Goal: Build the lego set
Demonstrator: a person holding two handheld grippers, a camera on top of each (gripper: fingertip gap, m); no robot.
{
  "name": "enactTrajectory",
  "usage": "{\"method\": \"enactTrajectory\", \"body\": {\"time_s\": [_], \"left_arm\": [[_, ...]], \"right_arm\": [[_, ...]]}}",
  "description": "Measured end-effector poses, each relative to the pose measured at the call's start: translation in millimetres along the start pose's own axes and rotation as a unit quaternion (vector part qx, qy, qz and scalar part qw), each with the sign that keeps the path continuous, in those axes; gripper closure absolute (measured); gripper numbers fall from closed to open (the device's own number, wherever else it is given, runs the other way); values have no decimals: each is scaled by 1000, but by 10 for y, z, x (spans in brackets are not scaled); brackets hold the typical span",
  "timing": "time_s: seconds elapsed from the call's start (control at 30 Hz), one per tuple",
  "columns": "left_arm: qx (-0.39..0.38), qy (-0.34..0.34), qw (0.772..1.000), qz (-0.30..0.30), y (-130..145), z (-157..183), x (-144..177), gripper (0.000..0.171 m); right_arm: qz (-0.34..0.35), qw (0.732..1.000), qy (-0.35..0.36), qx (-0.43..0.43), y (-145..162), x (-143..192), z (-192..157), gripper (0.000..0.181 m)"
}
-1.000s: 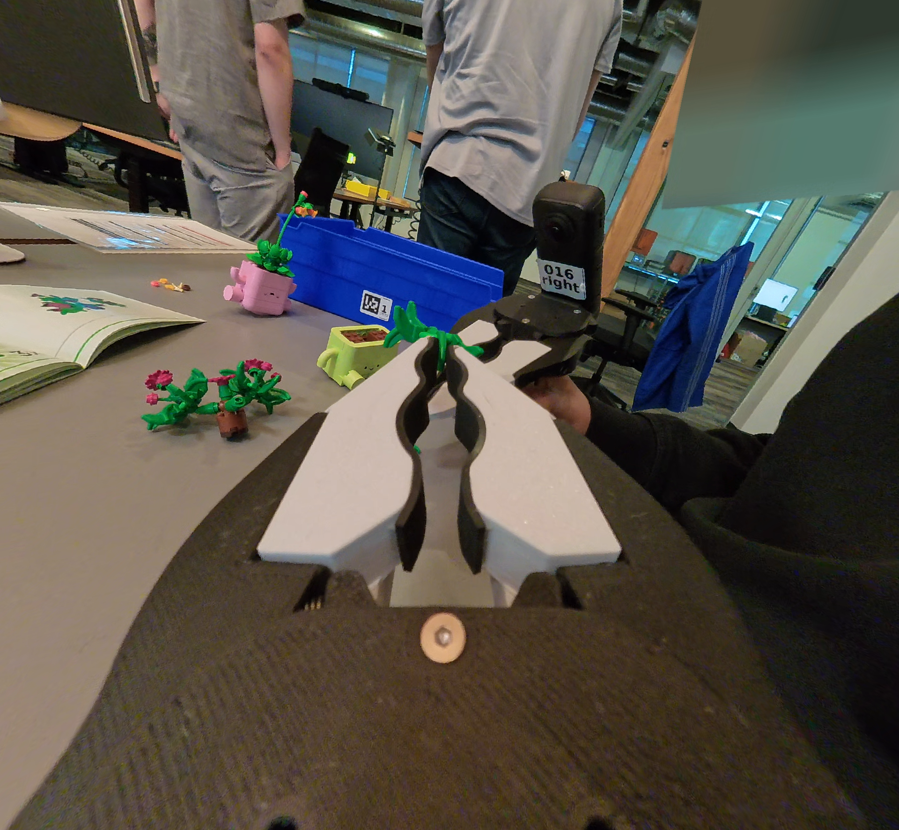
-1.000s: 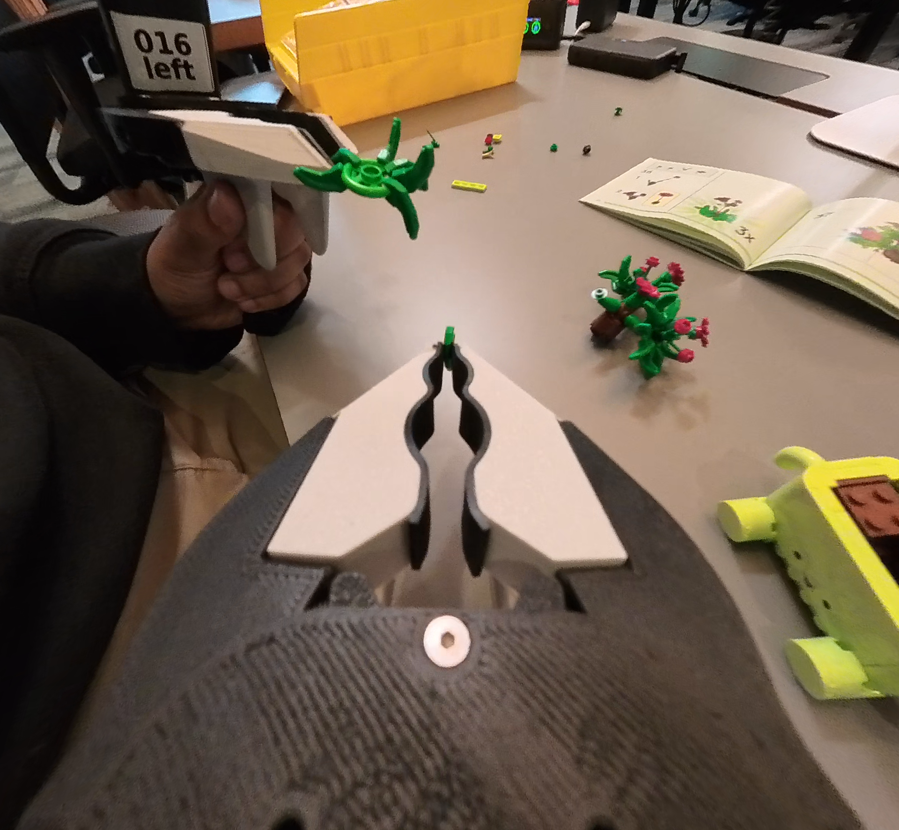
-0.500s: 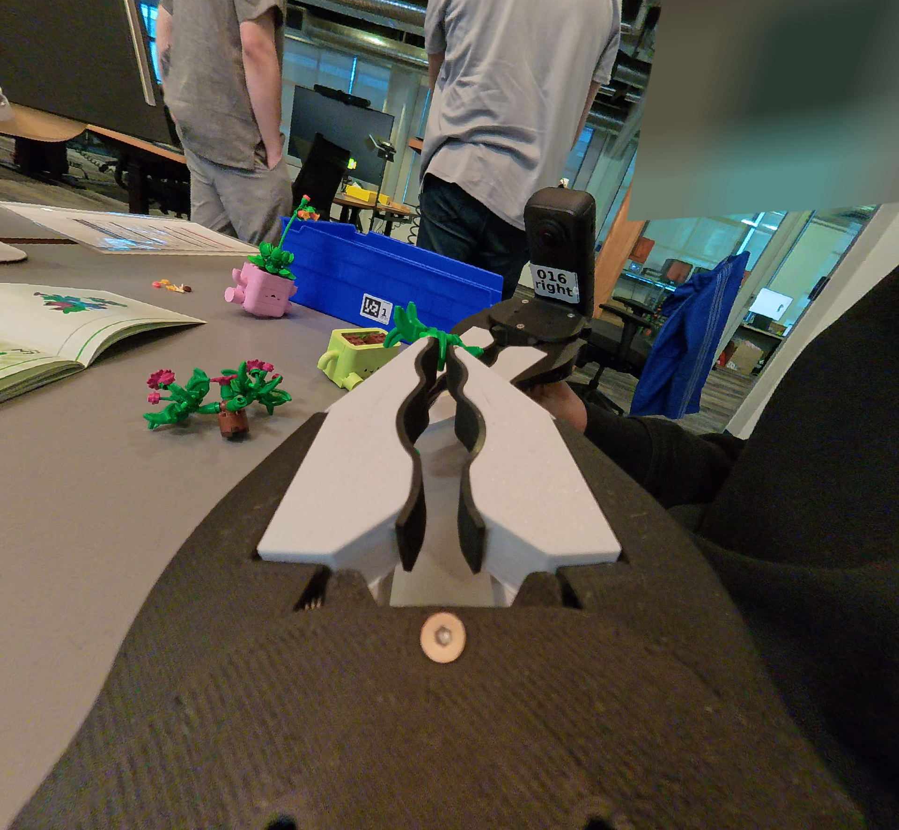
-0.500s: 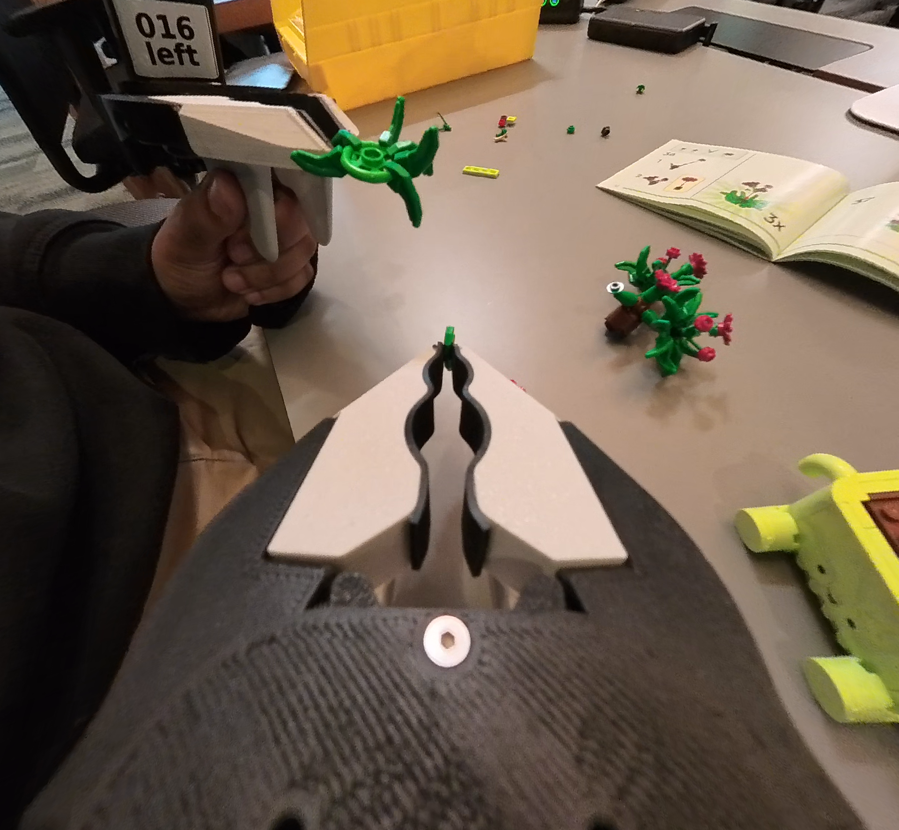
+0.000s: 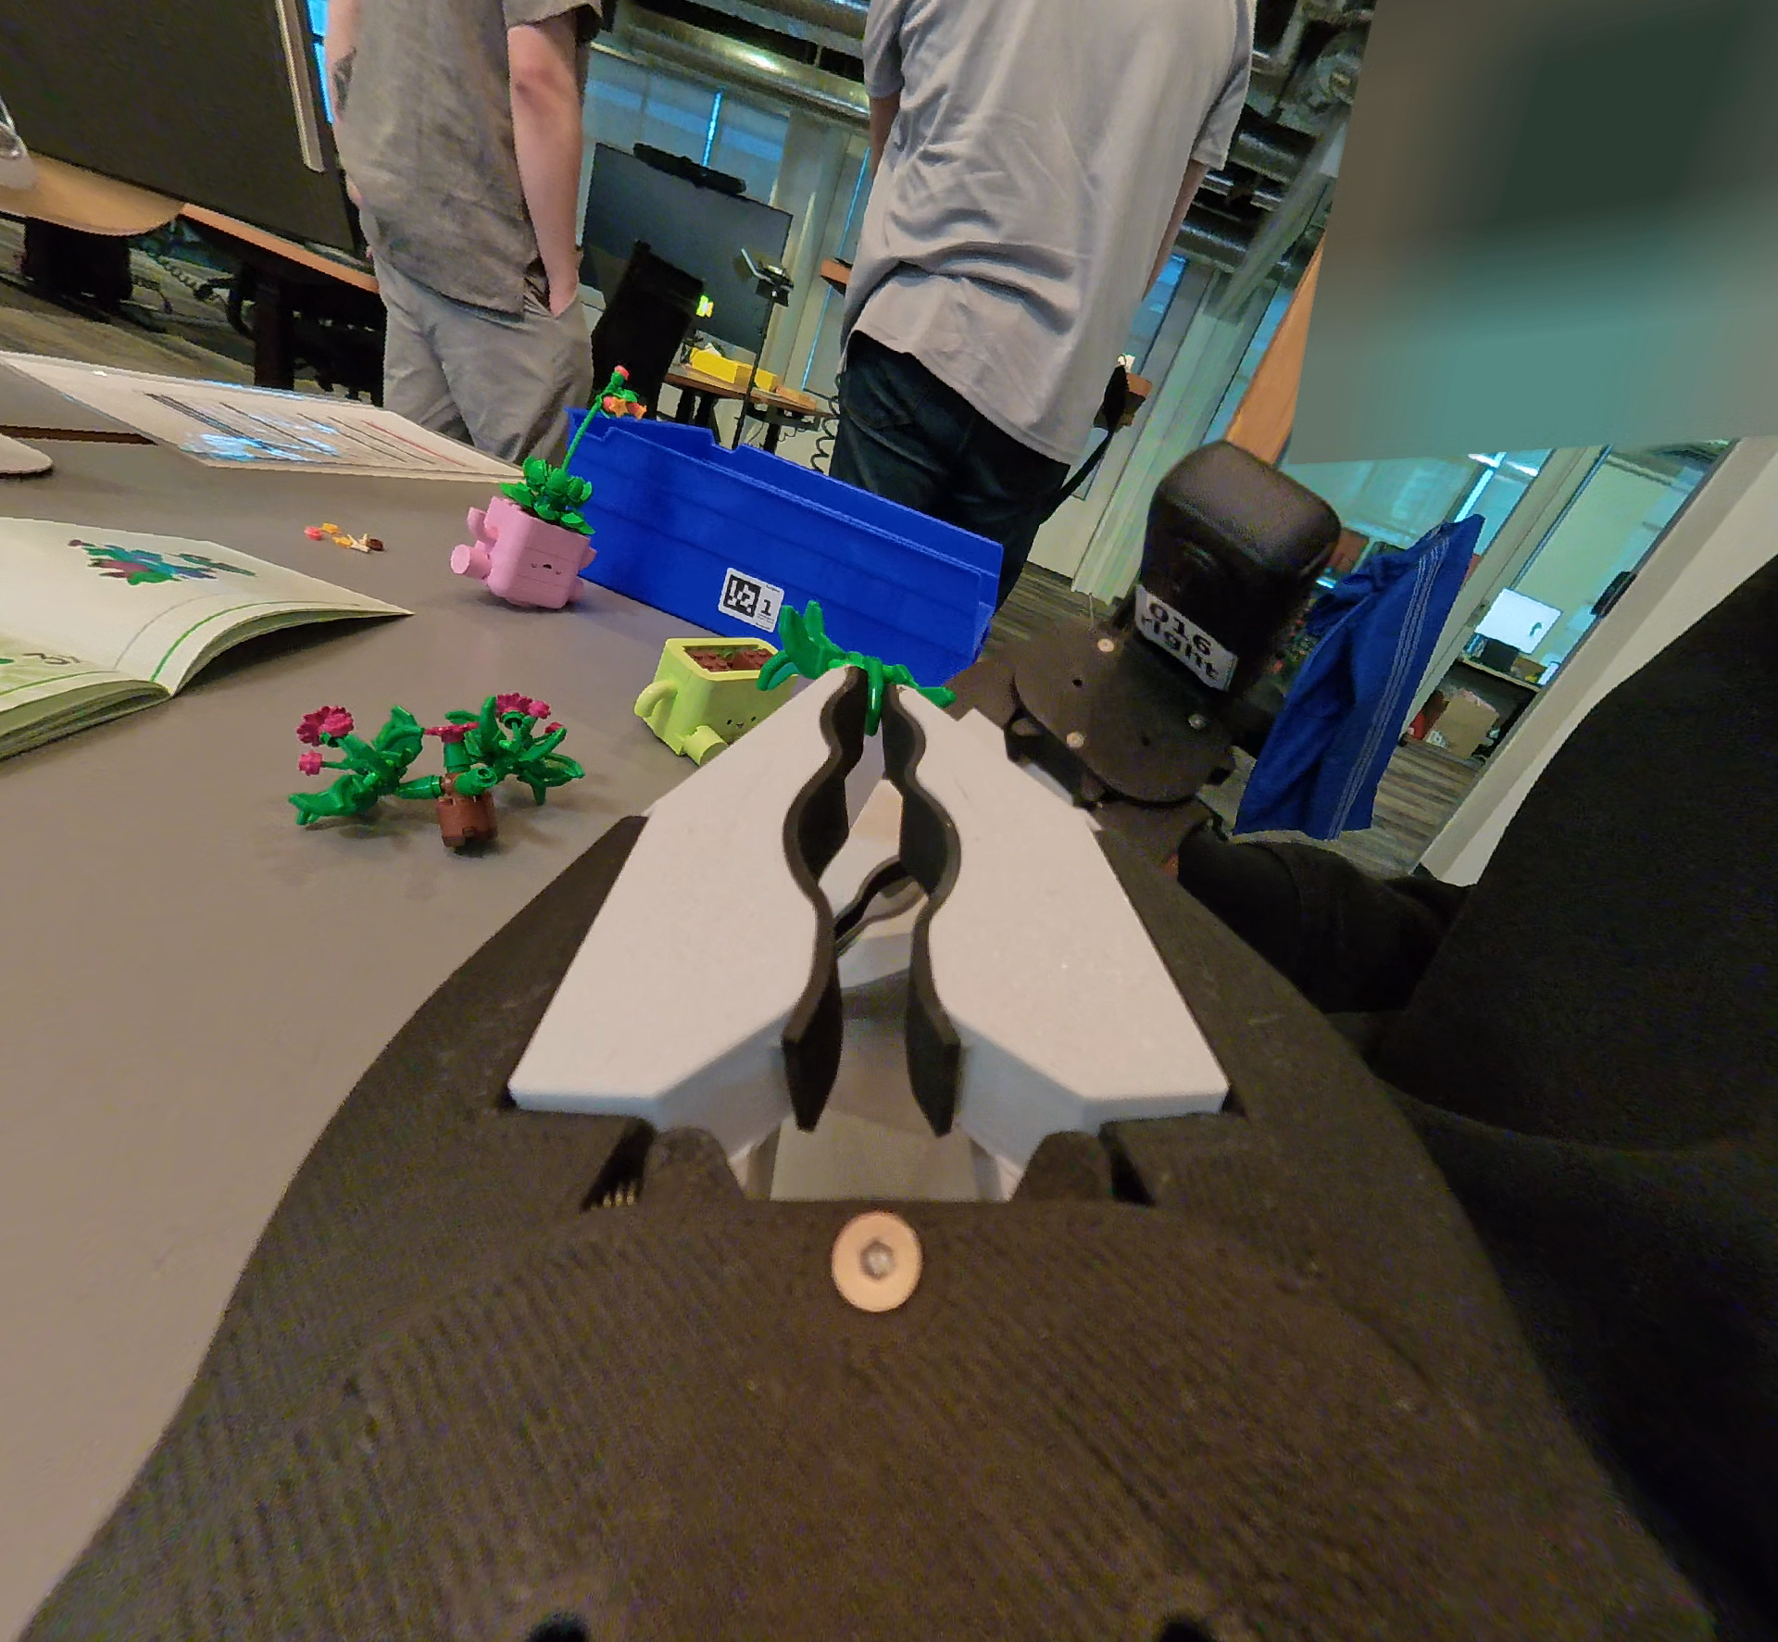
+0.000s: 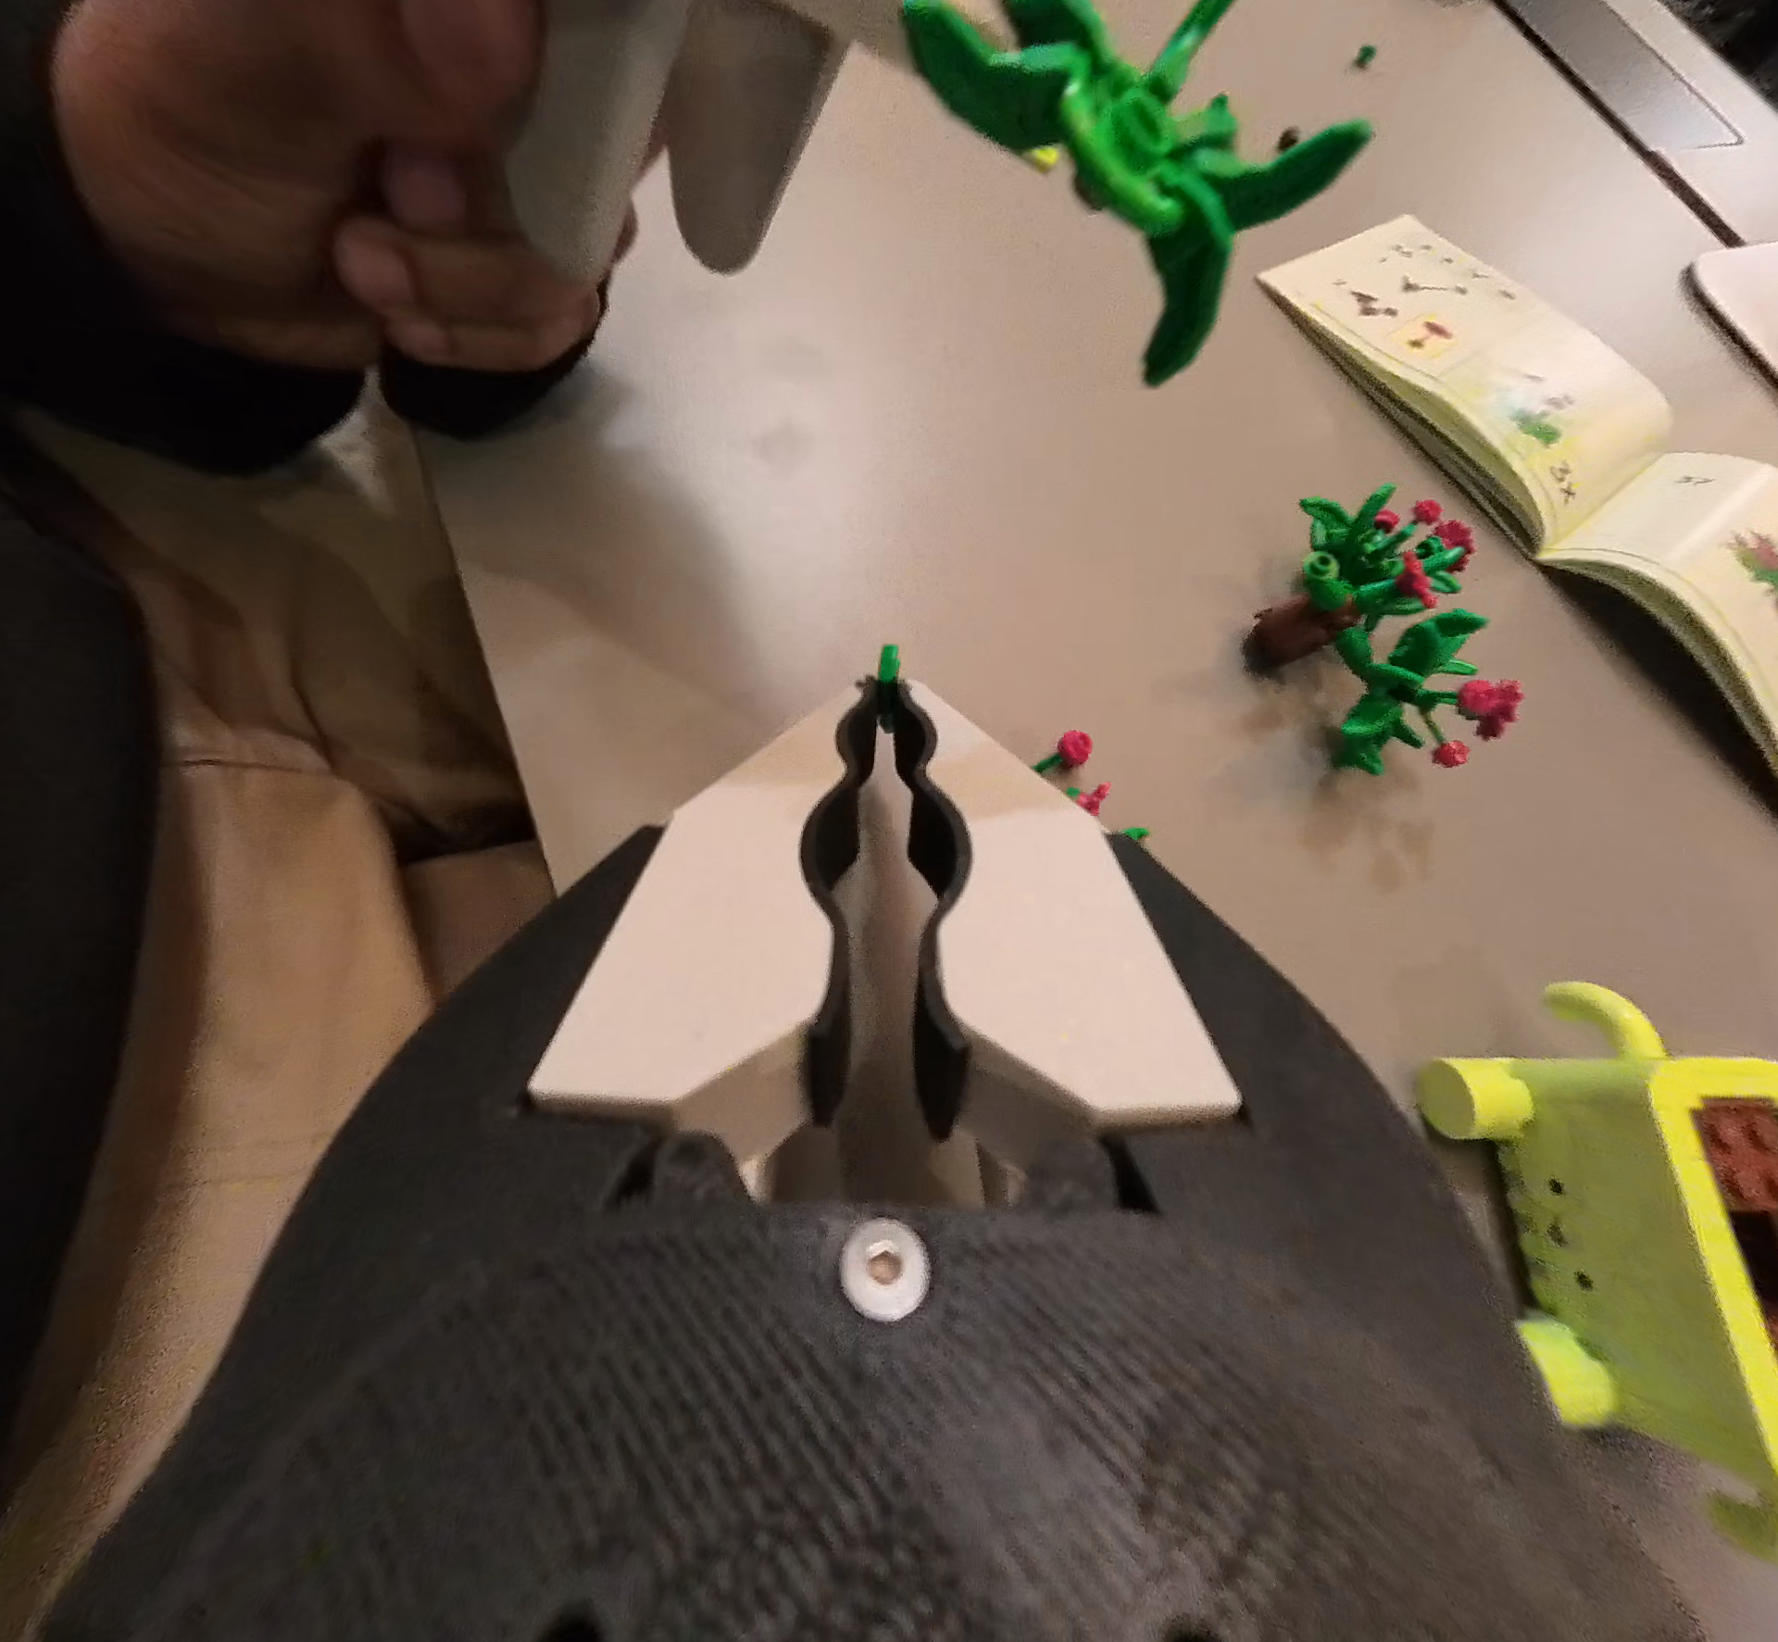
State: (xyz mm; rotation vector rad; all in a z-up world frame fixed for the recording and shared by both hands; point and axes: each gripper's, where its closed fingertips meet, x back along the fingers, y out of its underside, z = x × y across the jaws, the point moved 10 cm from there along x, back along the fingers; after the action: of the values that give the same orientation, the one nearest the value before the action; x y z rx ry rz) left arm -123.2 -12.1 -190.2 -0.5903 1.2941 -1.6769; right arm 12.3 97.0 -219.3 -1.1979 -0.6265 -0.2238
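Closer now than a sec ago, the left gripper is filling the top of the right wrist view, w/ its green leaf cluster looming large and blurred above the grey table; the right gripper's camera housing is tilting more in the left wrist view.

Two people in grey shirts are standing beyond the table's far edge, behind a blue bin. An open instruction booklet is lying on the table at left. A lime-green pot w/ brown studs on top is sitting just beside the left gripper's tips; a pink pot w/ a plant is sitting near the bin. A flowering lego sprig is lying on its side btwn booklet and lime pot.

Left gripper is pinching the leaf cluster, jaws nearly together. Right gripper is pinching a tiny green stem piece at its tips, held above the table edge, apart from the leaf cluster.
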Motion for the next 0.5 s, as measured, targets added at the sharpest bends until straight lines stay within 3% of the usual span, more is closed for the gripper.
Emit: {"method": "enactTrajectory", "body": {"time_s": [0.13,0.5], "left_arm": [[-5,0,1000,0,1,9,1,171],[-11,-2,1000,1,4,23,2,171]], "right_arm": [[-46,998,36,34,20,-95,-52,181],[-39,997,45,53,10,-98,-76,180]]}}
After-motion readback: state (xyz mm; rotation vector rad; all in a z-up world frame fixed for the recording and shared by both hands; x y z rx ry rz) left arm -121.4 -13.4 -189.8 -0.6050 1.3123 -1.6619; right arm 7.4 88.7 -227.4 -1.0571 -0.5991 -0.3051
